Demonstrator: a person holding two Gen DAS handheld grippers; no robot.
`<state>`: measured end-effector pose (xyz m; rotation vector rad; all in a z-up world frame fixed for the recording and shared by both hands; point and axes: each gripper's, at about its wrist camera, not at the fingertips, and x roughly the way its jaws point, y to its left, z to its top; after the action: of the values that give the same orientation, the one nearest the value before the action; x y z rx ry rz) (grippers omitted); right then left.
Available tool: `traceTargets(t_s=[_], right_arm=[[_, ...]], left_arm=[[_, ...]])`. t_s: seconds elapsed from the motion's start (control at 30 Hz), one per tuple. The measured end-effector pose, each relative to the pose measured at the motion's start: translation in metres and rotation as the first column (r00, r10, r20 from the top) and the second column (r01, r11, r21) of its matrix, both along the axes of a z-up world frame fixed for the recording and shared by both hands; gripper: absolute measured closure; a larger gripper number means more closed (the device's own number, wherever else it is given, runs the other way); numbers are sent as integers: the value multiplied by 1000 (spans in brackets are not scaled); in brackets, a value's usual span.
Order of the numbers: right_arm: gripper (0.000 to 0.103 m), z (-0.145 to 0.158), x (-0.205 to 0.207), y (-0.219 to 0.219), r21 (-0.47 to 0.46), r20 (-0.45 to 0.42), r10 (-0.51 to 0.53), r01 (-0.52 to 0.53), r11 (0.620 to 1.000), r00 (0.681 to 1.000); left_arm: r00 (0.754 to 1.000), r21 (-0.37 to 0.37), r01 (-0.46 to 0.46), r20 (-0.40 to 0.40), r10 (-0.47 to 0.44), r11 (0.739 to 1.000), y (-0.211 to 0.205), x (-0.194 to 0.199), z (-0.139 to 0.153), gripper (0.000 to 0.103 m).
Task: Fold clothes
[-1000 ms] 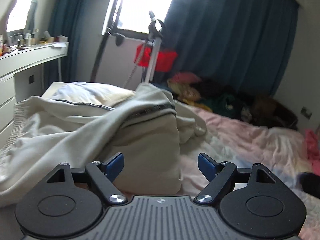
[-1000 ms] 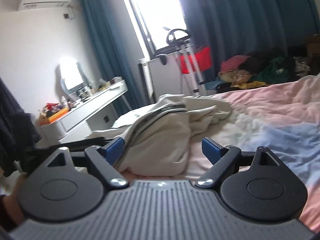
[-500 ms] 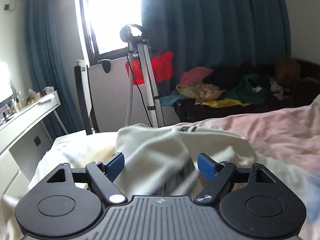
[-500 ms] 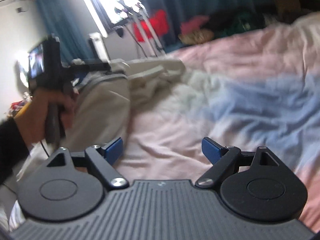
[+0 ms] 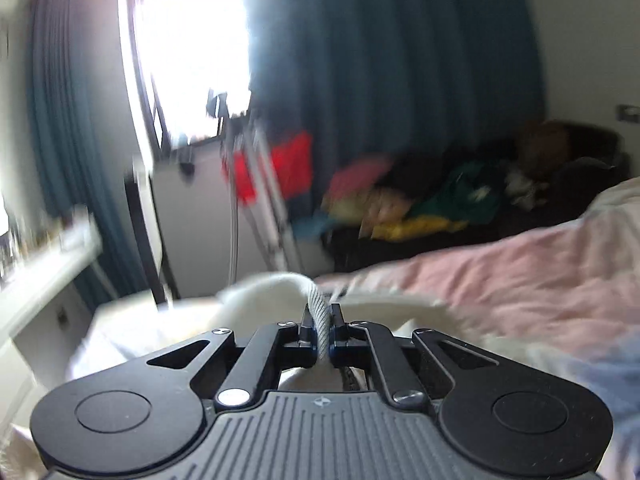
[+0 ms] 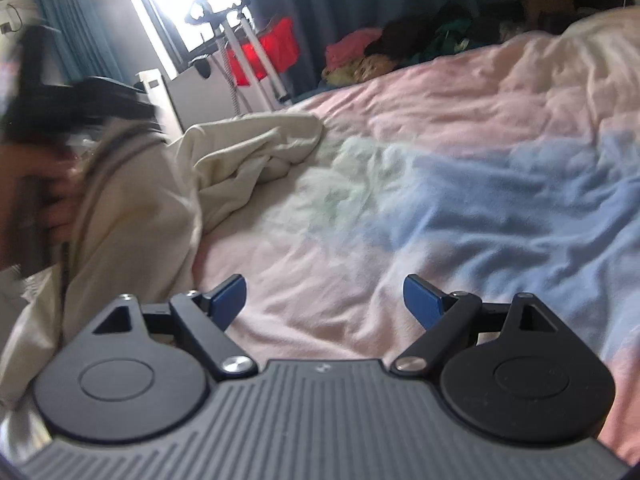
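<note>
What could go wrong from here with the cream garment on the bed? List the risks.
1. The left gripper has just closed on only a narrow ribbed edge of the cream fabric garment; it may slip out when pulled.
2. The right gripper hangs open over the bare pink and blue bedspread, so the garment would probably sag unevenly if lifted one-handed.

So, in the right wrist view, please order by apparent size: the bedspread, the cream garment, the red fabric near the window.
1. Bedspread, pink and blue, fills most of the view.
2. Cream garment, clearly smaller, though it lies near the camera.
3. Red fabric, smallest; it is far away, so its real size is unsure.
</note>
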<state>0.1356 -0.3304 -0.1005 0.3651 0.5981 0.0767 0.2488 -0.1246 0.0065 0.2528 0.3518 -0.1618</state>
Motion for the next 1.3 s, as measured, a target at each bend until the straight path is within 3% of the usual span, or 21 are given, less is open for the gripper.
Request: traceTargets(t_s=[0.2, 0.27, 0.4, 0.57, 0.67, 0.7, 0.87, 1.0, 1.13, 1.3], right_arm=[[16, 17, -18, 3, -36, 49, -10, 12, 999, 999], [16, 20, -23, 5, -66, 55, -18, 21, 998, 998], [16, 27, -31, 8, -87, 42, -38, 41, 995, 998], [16, 31, -54, 11, -35, 39, -17, 18, 999, 999], [16, 29, -61, 13, -15, 21, -14, 14, 1000, 1000], [16, 29, -62, 14, -11, 20, -15, 15, 1000, 1000], [16, 34, -59, 25, 12, 37, -3, 3, 1000, 999], [22, 45, -28, 47, -4, 34, 65, -65, 998, 997], [27, 60, 37, 70, 57, 28, 99, -101, 993, 995], [32, 66, 140, 103, 79, -79, 88, -81, 994, 993]], left_arm=[[996, -103, 86, 14, -85, 991, 21, -136, -8, 98], [993, -157, 100, -39, -107, 983, 27, -171, -26, 98], [980, -188, 106, -144, -135, 976, 34, -212, -73, 97], [959, -280, 62, -248, -134, 958, 45, -214, -90, 87], [962, -345, 43, -239, -132, 938, 55, -215, -82, 47], [966, -357, 34, -226, -122, 934, 60, -218, -80, 40], [977, -408, -15, -199, -73, 913, 83, -221, -69, 33], [984, -426, -75, -179, -3, 901, 105, -215, -55, 28], [983, -447, -101, -185, 18, 889, 128, -199, -50, 28], [980, -443, -144, -188, 66, 885, 153, -185, -55, 28]])
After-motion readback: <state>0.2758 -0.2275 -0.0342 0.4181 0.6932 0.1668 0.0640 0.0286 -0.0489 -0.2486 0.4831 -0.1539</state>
